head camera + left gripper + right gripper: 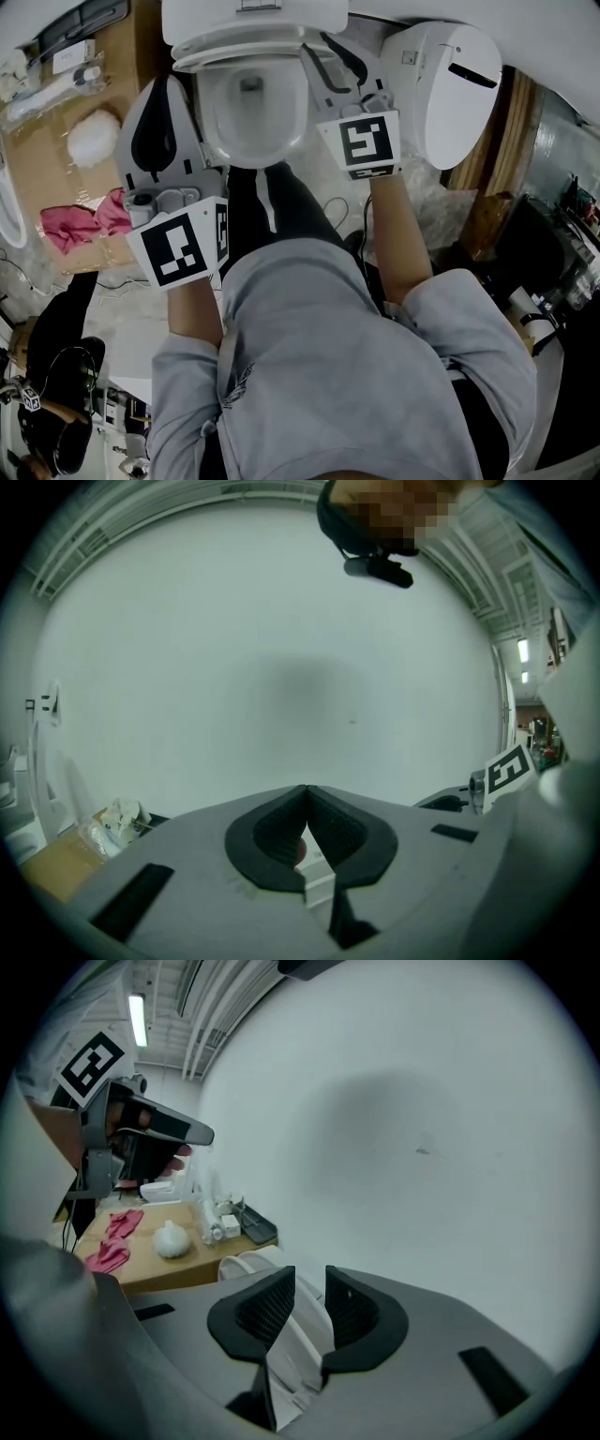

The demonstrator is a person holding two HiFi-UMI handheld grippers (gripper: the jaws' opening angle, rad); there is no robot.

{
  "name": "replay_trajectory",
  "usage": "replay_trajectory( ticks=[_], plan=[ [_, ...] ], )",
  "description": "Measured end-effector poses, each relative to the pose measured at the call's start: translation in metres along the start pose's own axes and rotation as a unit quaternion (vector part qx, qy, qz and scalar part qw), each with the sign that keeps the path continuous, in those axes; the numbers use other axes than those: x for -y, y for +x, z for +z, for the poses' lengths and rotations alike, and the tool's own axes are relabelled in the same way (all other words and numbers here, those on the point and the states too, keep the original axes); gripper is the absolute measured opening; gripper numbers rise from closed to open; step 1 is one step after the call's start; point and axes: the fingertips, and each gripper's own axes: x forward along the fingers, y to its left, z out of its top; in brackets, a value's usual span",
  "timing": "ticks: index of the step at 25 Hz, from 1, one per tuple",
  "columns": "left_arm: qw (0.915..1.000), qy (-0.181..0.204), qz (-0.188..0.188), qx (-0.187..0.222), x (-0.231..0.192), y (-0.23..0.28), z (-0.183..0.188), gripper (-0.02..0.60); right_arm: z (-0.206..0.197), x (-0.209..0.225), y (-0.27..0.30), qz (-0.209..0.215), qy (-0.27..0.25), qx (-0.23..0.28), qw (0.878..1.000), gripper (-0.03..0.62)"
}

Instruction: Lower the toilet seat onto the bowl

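- A person in grey stood over a white toilet bowl (246,131), with a hand-held gripper on either side of it.
- The toilet seat (208,112) lay low over the bowl, ringing its opening. Whether it rested fully on the rim could not be told.
- The right gripper (328,58) reached over the bowl's right rim. In the right gripper view (310,1274) its jaws stood clearly apart, the white edge of the seat (298,1335) showing in the gap. The ribbed pads (265,1309) were not pressing on it.
- The left gripper (167,94) hung just beside the bowl's left side, clear of the seat. In the left gripper view (307,789) its jaws met at the tips and gripped nothing.
- A second white seat unit (455,84) stood to the right of the bowl, well apart from it.
- To the left of the bowl lay a sheet of cardboard (117,66) carrying a white fluffy ball (92,139) and a crumpled pink cloth (80,223).
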Motion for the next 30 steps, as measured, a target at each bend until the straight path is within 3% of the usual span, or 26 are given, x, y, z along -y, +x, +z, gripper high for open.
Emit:
replay_trajectory(
  ticks=[26, 30],
  plan=[
    [0.9996, -0.012, 0.016, -0.020, -0.012, 0.016, -0.033, 0.000, -0.043, -0.025, 0.042, 0.059, -0.033, -0.058, 0.996, 0.087],
    [0.9996, -0.013, 0.016, -0.020, -0.013, 0.016, -0.033, 0.000, -0.045, -0.029, 0.040, 0.077, -0.067, -0.071, 0.992, 0.091]
  ],
)
